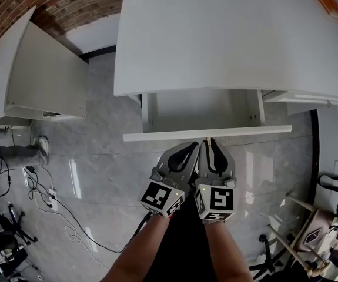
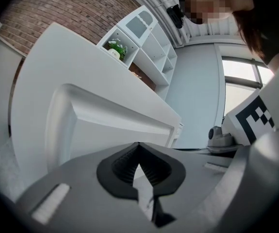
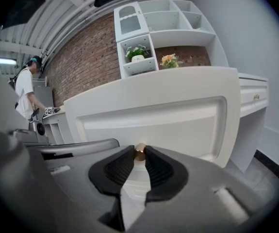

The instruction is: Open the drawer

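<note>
A: Step in hand?
B: Pulling. The right tool [image 1: 211,144] is clamped on the brass knob [image 3: 139,153] of the drawer [image 1: 207,134], which stands partly out from under the white table [image 1: 216,40]. The left tool [image 2: 138,147] is closed and empty, just beside it.
A: Next move?
B: Probably a straight, level pull away from the table.
A: Labels?
B: None legible, only square markers [image 1: 217,200].

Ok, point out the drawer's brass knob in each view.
Head view: lower centre, hidden behind the tips of the right tongs.
Left gripper view: not in it.
Right gripper view: lower centre, brass knob pinched between the tips.
Shared landmark: the white drawer front.
</note>
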Demonstrator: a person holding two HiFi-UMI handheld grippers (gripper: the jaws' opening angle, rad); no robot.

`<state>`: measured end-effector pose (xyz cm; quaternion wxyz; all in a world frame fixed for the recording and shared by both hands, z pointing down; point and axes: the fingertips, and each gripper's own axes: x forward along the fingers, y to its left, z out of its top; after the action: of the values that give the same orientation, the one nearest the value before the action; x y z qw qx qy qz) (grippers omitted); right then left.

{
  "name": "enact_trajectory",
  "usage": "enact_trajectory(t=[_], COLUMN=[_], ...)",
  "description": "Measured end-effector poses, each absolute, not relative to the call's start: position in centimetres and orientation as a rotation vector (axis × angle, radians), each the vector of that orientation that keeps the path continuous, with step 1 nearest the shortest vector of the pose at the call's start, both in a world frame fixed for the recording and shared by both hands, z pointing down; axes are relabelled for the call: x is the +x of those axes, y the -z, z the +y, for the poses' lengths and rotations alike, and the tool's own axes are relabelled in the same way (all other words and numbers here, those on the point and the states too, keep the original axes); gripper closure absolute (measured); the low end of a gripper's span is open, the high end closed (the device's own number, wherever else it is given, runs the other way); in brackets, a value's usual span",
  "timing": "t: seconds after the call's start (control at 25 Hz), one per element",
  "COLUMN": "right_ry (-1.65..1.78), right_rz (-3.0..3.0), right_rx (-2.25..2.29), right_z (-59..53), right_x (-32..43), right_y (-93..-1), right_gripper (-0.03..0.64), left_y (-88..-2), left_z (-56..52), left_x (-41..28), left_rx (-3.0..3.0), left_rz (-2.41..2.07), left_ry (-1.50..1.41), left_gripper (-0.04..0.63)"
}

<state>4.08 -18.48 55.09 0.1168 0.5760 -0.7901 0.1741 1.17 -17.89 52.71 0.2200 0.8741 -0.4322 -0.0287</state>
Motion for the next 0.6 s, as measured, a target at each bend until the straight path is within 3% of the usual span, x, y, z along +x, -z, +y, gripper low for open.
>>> enact_trajectory(t=[0.6], right_ry=[-0.503], right_rz=[-2.311], right_rx=[1.705], right_z=[-14.5], right_x=[4.4], right_y=[-55.0], right_gripper=[0.549], left_y=[-52.8], left_z=[-14.2], left_x=[1.6], left_rx=[2.439], left_rz=[-1.17], left_ry=[0.077], left_gripper=[0.603])
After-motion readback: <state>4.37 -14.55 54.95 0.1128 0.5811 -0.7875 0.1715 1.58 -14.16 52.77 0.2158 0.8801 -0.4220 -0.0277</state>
